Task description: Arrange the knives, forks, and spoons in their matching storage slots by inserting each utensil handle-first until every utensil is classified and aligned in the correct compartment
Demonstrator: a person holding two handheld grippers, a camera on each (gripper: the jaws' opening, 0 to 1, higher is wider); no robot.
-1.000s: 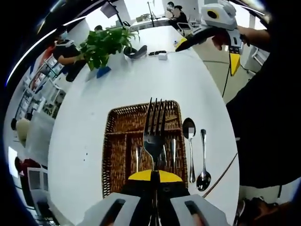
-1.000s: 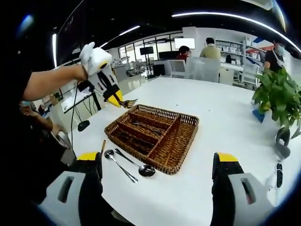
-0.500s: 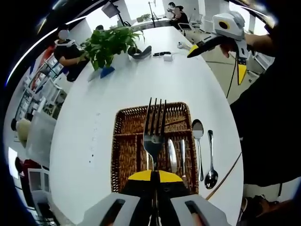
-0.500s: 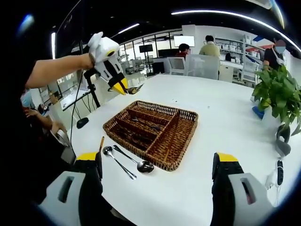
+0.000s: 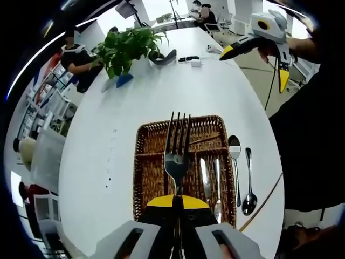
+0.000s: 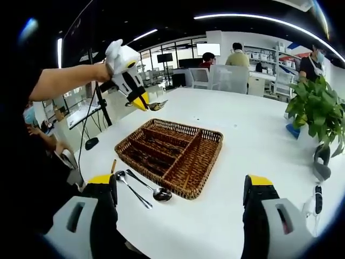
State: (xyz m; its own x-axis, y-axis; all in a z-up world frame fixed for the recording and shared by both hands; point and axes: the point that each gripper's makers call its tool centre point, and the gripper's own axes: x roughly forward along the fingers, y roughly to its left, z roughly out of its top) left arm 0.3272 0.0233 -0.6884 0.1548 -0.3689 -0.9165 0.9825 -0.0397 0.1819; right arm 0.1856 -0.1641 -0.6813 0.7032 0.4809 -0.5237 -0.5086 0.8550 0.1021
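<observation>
Left gripper point(image 5: 177, 200) jaws clamped on fork point(image 5: 177, 156) above wicker tray point(image 5: 143, 178); right gripper point(image 6: 183, 189) jaws apart, empty. Next, likely: lower fork into its slot.

No readable text, labels, brands or numbers on anything in view.

open-plan office: desks point(image 6: 253, 75), monitors point(image 6: 210, 49)

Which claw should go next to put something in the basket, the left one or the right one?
Probably the left. The left claw already grips a fork and hovers above the wicker tray. The right claw is open and holds nothing, with the two spoons lying on the table beside the tray.
</observation>
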